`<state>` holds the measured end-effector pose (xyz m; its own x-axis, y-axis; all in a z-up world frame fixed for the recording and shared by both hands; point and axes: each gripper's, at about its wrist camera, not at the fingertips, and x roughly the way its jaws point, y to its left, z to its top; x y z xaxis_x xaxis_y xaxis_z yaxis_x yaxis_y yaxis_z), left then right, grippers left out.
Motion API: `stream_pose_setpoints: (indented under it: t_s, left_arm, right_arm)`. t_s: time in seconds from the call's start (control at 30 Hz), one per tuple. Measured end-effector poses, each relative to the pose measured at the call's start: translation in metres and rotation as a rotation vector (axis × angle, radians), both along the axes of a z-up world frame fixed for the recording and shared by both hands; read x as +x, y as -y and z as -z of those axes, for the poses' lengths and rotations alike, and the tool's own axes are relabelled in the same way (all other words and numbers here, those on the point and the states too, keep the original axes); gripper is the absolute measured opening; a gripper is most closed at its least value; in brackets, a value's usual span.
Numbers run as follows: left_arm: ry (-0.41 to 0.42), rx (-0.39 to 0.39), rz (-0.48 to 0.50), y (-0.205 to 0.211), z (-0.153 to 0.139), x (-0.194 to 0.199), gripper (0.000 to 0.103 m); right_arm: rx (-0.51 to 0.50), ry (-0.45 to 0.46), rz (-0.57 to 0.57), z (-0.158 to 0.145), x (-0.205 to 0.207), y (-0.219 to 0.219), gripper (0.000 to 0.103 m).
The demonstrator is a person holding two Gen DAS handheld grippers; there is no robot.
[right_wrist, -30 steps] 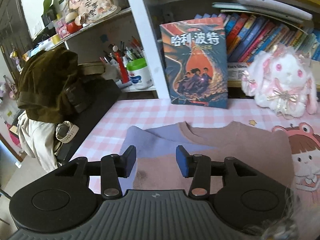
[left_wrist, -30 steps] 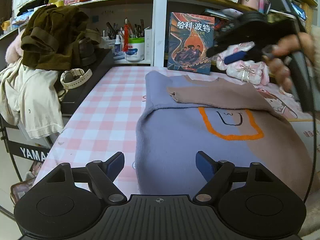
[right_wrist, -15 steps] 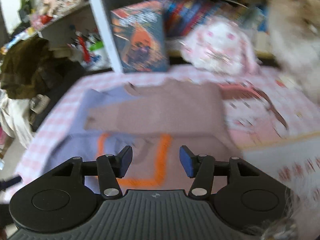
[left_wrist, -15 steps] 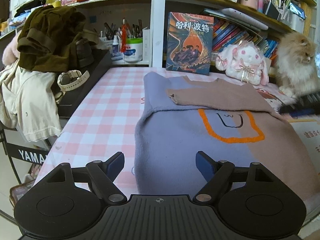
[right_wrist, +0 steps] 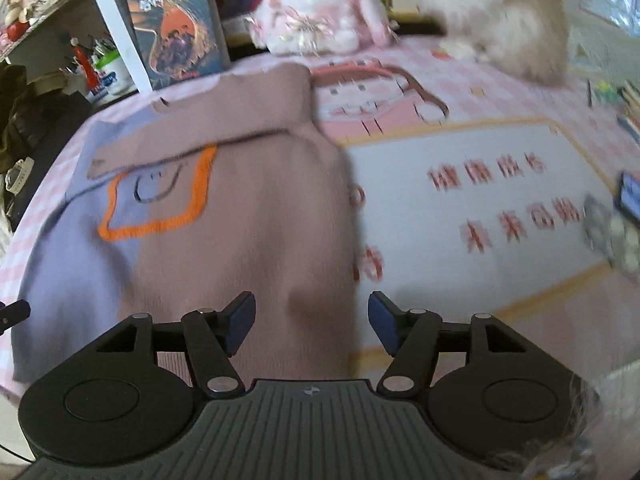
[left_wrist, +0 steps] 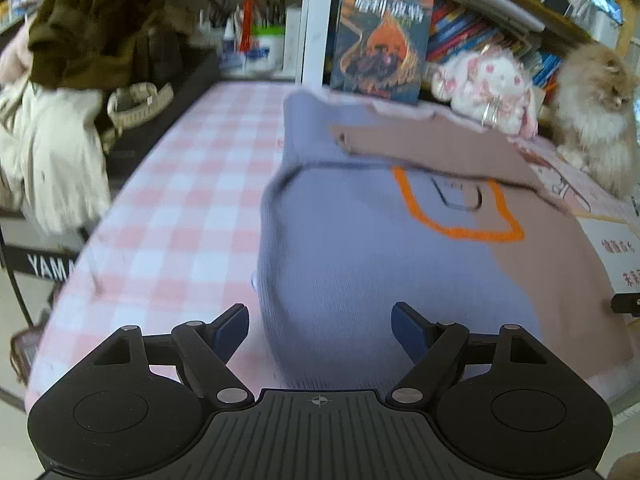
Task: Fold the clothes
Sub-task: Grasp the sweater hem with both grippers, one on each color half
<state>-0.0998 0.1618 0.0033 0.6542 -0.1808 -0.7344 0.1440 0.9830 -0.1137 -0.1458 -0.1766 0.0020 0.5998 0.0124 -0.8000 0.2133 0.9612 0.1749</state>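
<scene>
A sweater, half lilac and half dusty brown, with an orange outlined face patch, lies flat on the pink checked table (left_wrist: 188, 184); its brown sleeve is folded across the chest. In the left wrist view the sweater (left_wrist: 360, 248) fills the middle, and my left gripper (left_wrist: 320, 330) hovers open over its near left hem, nothing between the fingers. In the right wrist view the sweater (right_wrist: 240, 208) lies left of centre. My right gripper (right_wrist: 311, 320) hangs above its near right edge, jaws opening, nothing pinched between them.
A book (left_wrist: 382, 40), a plush rabbit (left_wrist: 486, 88) and a fluffy cat (left_wrist: 596, 112) line the back by the shelves. Piled clothes (left_wrist: 80, 32) and a watch (left_wrist: 138, 98) sit on a keyboard at the left. A printed mat (right_wrist: 480, 208) covers the table's right side.
My right gripper swung right and down from the sweater's collar to its near right edge, and its jaws widened. The left gripper barely moved and stayed open.
</scene>
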Motion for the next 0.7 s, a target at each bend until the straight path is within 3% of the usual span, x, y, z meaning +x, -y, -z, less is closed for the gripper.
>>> stream_pose_setpoints:
  t_s: [0.33,0.4,0.53,0.63,0.67,0.7]
  left_arm:
    - [-0.045,-0.042,-0.069,-0.011,0.006,0.000,0.079]
    - [-0.047,-0.053,-0.087,-0.015,0.007,0.001,0.071]
    - [-0.047,-0.073,-0.108,-0.018,0.007,0.002,0.066]
    - [-0.046,-0.096,-0.126,-0.021,0.007,0.002,0.048]
    - [-0.047,-0.098,-0.128,-0.021,0.007,0.002,0.037]
    - [-0.048,-0.101,-0.130,-0.022,0.007,0.002,0.024]
  right_arm:
    - [0.045,-0.031,0.029,0.007,-0.010,0.008,0.060]
    - [0.052,-0.037,0.031,0.008,-0.010,0.009,0.060]
    - [0.051,-0.051,0.026,0.011,-0.009,0.008,0.057]
    - [0.045,-0.053,0.017,0.011,-0.008,0.006,0.054]
    - [0.044,-0.052,0.015,0.011,-0.008,0.005,0.051]
    - [0.043,-0.051,0.013,0.011,-0.008,0.005,0.041]
